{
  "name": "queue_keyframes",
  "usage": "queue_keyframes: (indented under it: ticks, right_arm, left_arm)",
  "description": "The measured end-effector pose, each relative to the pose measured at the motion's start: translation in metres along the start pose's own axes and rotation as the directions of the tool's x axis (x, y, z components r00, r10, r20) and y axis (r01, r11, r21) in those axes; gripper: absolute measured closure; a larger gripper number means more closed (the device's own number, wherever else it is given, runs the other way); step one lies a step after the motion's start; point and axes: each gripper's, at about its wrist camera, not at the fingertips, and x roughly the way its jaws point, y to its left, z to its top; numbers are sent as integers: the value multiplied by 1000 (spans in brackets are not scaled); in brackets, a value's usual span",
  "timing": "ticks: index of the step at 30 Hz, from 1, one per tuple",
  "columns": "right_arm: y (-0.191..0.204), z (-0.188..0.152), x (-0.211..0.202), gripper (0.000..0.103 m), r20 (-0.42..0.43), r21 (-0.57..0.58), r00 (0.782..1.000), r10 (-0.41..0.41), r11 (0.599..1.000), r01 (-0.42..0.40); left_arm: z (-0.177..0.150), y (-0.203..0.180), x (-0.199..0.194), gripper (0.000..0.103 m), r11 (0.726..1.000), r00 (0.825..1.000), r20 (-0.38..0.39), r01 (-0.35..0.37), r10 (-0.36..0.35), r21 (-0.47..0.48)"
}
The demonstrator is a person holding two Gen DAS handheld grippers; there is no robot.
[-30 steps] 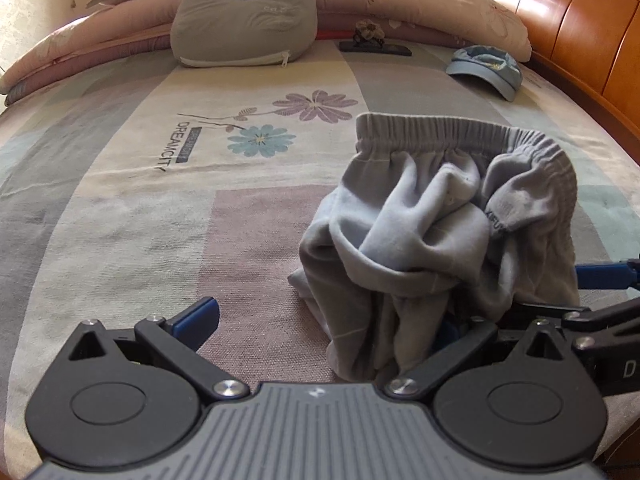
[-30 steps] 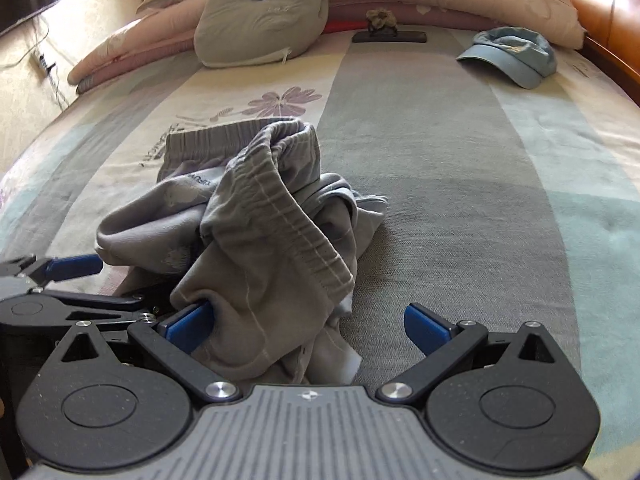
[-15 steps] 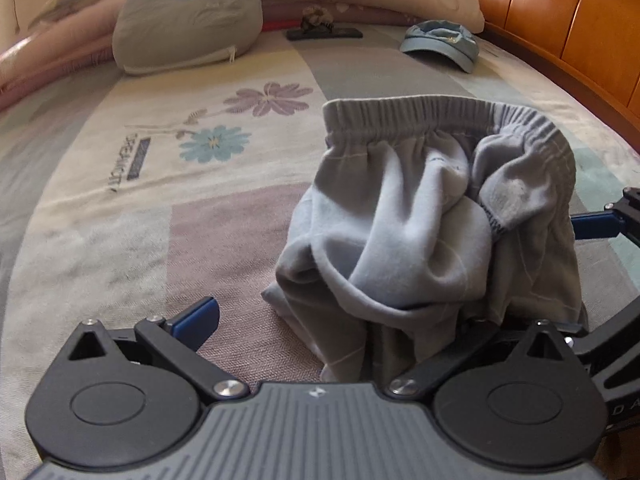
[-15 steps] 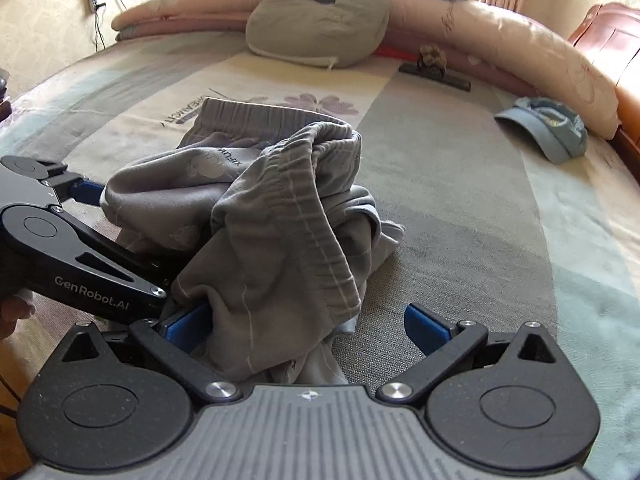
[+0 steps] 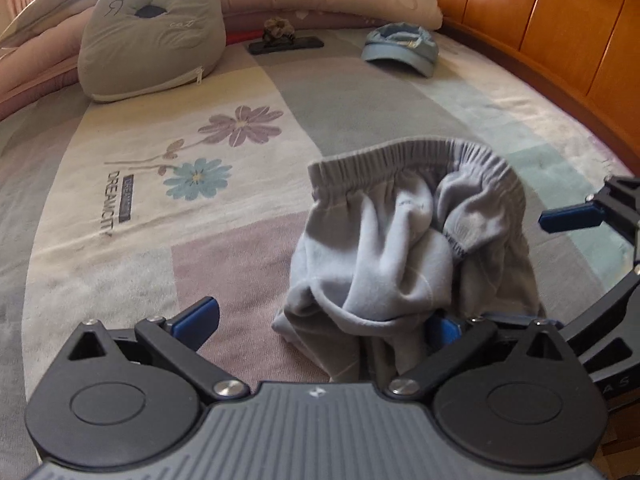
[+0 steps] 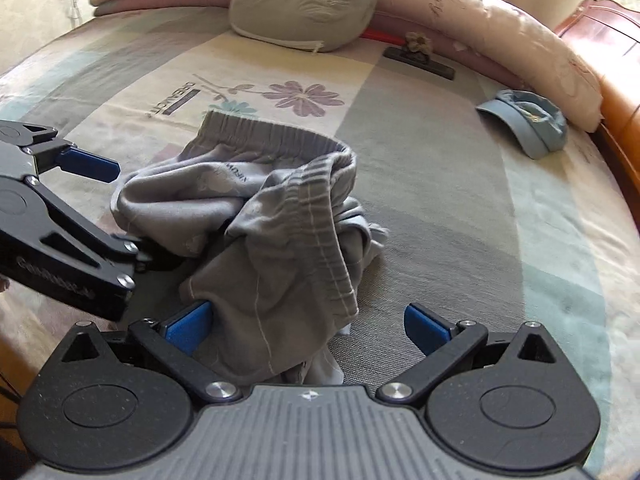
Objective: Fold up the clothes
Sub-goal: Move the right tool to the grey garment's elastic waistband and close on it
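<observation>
Here, crumpled grey shorts (image 5: 412, 256) on bed (image 5: 360, 92), left gripper (image 5: 320, 322) & right gripper (image 6: 308, 326) fingers spread wide, cloth btwn both, nothing pinched

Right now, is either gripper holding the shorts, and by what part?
Neither. The left gripper and right gripper are both open, their jaws spread around the near, crumpled edge of the shorts, not closed on it.

The crumpled grey shorts (image 5: 416, 236) now lie further from the left gripper (image 5: 320, 320) and more toward the bed's middle, it seems. The right gripper (image 6: 308, 324) sits higher in the left view, its upper blue pad raised beside the waistband.
</observation>
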Motion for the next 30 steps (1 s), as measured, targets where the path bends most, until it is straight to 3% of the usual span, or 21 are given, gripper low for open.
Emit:
queue_keyframes:
  ticks: [9, 14, 17, 21, 23, 26, 28, 30]
  right_arm:
    - [3, 21, -33, 1, -10, -28, 1000, -10, 1000, 10]
    - [-16, 37, -44, 20, -16, 27, 1000, 10, 1000, -10]
    - [-30, 45, -44, 29, -2, 27, 999, 38, 999, -38]
    - [-49, 56, -35, 50, 21, 38, 993, 115, 993, -116]
    - [-57, 60, -28, 51, 33, 36, 986, 163, 986, -165]
    - [-66, 67, -13, 51, 45, -10, 969, 242, 970, -242]
    - [-73, 76, 2, 51, 39, -24, 946, 321, 947, -320]
    - [-79, 86, 16, 51, 30, -33, 919, 393, 919, -392]
  left_arm:
    - [4, 3, -15, 1, 992, 994, -30, 107, -105, 71]
    - [12, 10, -28, 1, 989, 991, -1, 131, -131, 70]
    - [20, 11, -27, 1, 994, 995, 31, 98, -99, 58]
    - [21, 5, -30, 1, 997, 995, 73, 73, -72, -10]
    - [20, 0, -30, 1, 997, 996, 62, 61, -57, -56]
    - [17, -13, -33, 1, 995, 998, 44, -36, 40, -89]
    - [15, -21, -38, 1, 983, 992, 17, -125, 129, -133]
    - [12, -25, -46, 1, 971, 989, 6, -147, 151, -189]
